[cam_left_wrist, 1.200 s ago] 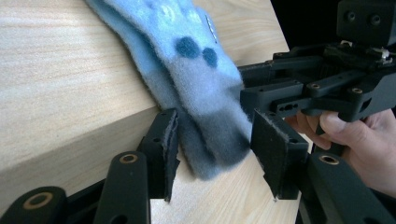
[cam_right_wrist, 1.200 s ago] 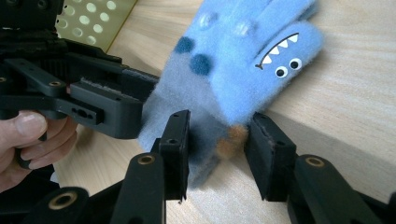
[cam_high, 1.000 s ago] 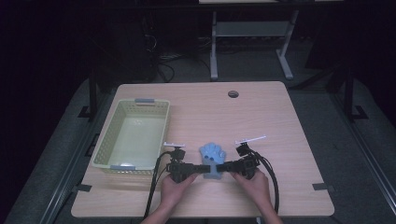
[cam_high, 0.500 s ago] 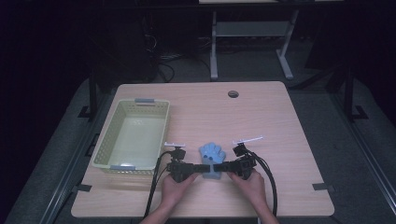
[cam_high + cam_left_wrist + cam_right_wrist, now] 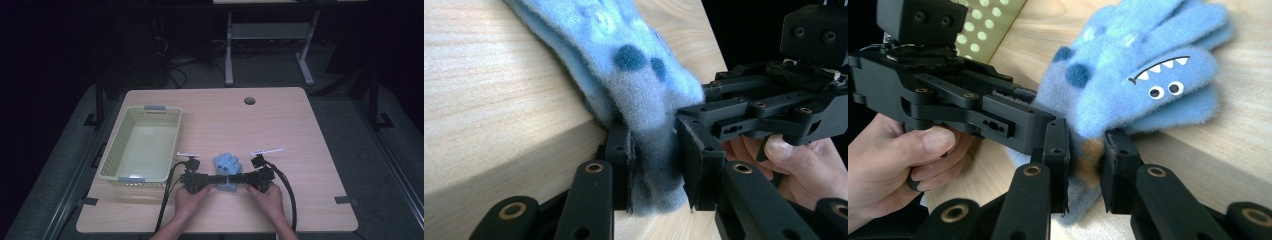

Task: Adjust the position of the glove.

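In the high view, a pale green plastic basket [image 5: 141, 144] with perforated walls and grey handle clips sits on the wooden table [image 5: 300, 140]; its smooth floor is bare. Just to the right of the basket's near corner lies a fluffy blue glove [image 5: 227, 169], its fingers pointing away from the person. The left gripper [image 5: 218, 179] comes at the glove's cuff end from the basket side and the right gripper [image 5: 233, 179] from the opposite side, so the two black tools meet nose to nose over the cuff. Each is held in a hand, with cables trailing back.

In the left gripper view, the glove [image 5: 639, 75] is soft, napped fleece with dark blue dots. The left gripper [image 5: 655, 165] has just been closing, and its flat black pads now squeeze a fold of the cuff between them. The right gripper's boxy body stands just to the right of that fold.

In the right gripper view, the glove [image 5: 1143, 75] shows a cartoon face with round eyes and jagged white teeth on one finger. The right gripper [image 5: 1087, 167], also just closing, pinches the cuff, where a brownish patch, perhaps lining, shows. A corner of the basket [image 5: 988, 25] sits beyond the left gripper.
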